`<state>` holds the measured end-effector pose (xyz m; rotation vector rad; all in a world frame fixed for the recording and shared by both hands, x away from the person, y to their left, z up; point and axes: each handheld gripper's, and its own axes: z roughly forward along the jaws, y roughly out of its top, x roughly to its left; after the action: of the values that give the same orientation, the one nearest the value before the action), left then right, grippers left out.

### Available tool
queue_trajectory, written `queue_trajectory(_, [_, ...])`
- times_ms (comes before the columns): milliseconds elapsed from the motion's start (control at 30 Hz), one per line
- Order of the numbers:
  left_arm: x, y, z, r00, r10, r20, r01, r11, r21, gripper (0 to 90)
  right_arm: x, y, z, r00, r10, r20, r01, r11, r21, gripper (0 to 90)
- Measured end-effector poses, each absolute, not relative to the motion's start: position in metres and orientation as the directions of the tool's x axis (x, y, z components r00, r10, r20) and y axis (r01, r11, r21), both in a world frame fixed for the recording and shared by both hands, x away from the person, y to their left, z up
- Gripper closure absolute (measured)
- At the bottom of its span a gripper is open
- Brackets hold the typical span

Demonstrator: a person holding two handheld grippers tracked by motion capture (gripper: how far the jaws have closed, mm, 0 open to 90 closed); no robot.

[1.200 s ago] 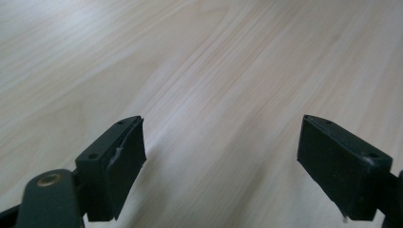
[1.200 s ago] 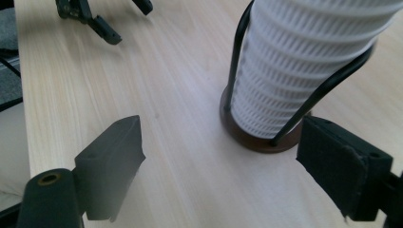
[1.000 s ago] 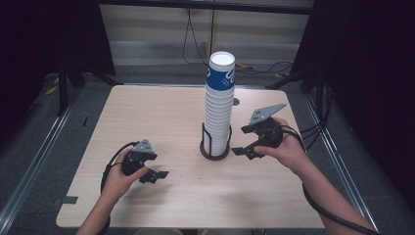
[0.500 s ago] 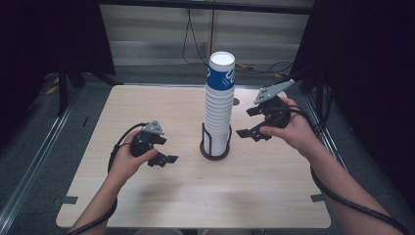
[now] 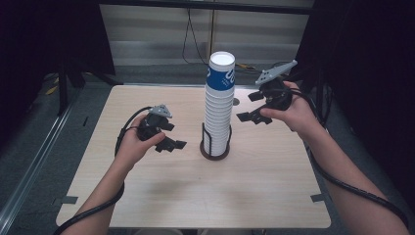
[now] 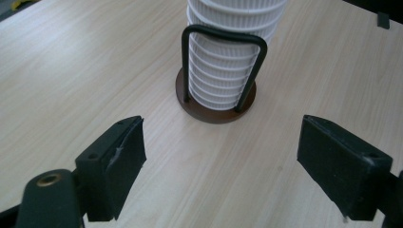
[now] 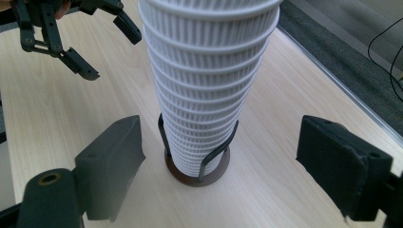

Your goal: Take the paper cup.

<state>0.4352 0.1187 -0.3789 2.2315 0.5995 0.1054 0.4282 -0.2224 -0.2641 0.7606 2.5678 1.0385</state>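
Fingers (image 5: 172, 139) apart, cup stack (image 5: 219, 105) between.

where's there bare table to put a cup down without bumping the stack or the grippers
The widest bare patch is the table's near strip, between the two forearms and below the cup holder. The far-left corner is bare too. It is crowded mid-table: the cup stack stands between the left gripper and right gripper, both open.
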Motion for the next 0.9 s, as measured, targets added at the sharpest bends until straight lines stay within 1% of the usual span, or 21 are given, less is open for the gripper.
queue_trajectory(433, [0.446,0.097,-0.357,0.895,0.430,-0.117,0.362,-0.548,0.754,15.9,0.440,-0.218,-0.245,-0.821,0.570,-0.046,0.372,0.594,0.714,14.4])
queue_trajectory(633, [0.450,0.086,-0.349,0.901,0.420,-0.111,0.348,-0.544,0.764,15.9,0.444,-0.212,-0.238,-0.823,0.567,-0.030,0.355,0.555,0.752,13.3])
queue_trajectory(900, [0.455,0.073,-0.335,0.911,0.399,-0.103,0.321,-0.530,0.785,15.9,0.448,-0.199,-0.236,-0.836,0.548,-0.019,0.339,0.544,0.767,12.7])
